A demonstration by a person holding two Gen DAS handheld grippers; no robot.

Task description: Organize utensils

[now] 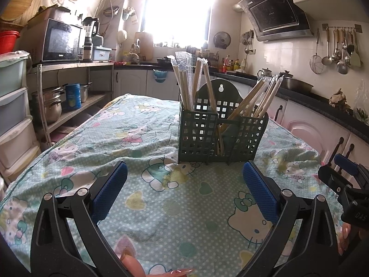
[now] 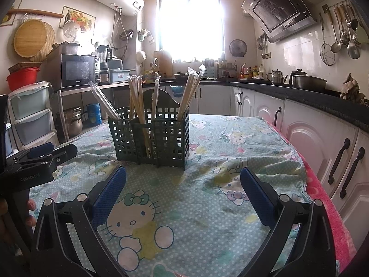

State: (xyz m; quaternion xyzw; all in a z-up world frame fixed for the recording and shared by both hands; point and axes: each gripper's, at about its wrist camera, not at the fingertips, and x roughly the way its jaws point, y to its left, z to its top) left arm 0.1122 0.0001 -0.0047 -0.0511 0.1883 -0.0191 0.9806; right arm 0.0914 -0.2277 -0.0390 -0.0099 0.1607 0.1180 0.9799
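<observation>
Both my left tool [image 1: 184, 194] and right tool [image 2: 183, 194] wide, empty. Approach dark green plastic lattice caddy [image 2: 152, 136]; pinch one wrapped wooden chopstick pair [image 2: 191, 90] high.

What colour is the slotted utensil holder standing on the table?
Dark green; the utensil holder shows best in the right wrist view, with wrapped chopsticks standing in it.

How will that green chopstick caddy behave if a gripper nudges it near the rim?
The caddy looks like thin perforated plastic, so probably light. Tall wrapped chopsticks stand well above its rim, so it may tip rather than slide. The wrinkled cloth under it would likely bunch and snag the base.
</observation>
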